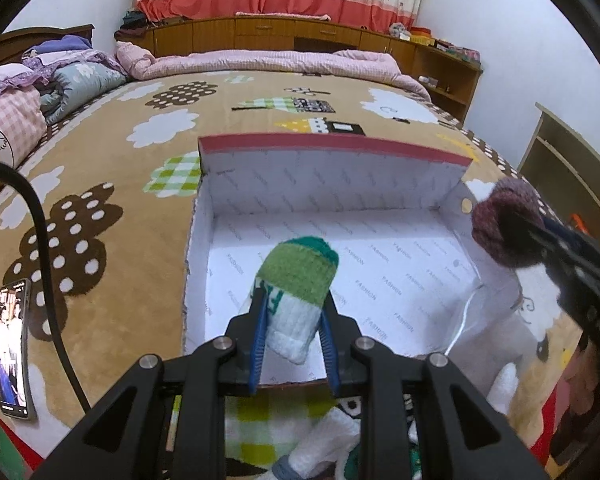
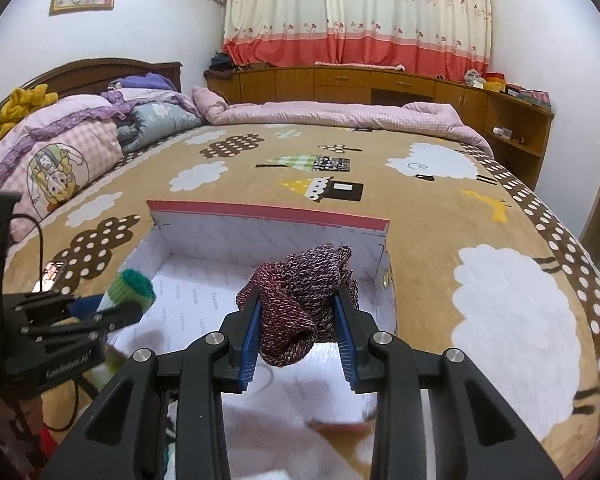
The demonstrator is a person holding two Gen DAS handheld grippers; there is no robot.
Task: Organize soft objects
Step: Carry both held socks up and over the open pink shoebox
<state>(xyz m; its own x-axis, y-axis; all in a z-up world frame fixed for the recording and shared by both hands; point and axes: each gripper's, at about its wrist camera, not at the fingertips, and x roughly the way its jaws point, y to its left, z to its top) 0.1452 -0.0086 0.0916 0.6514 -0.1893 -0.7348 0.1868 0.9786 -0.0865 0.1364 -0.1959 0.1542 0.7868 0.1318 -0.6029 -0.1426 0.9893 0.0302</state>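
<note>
Blue-padded fingers of the left gripper [image 1: 293, 314] pinch a rolled green-and-white sock [image 1: 298, 292] above the near end of the open white box [image 1: 340, 184], whose lining is printed all over with "FASHION". Over the box's right wall, the right gripper [image 2: 296, 320] clamps a bundled maroon knit sock [image 2: 300, 296]. Left of the box, a lit phone [image 1: 14, 348] lies on the patterned blanket [image 1: 112, 248].

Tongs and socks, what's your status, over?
Left tongs shut on green sock. Right tongs shut on maroon sock. Both over open box; nothing blocking.
</note>
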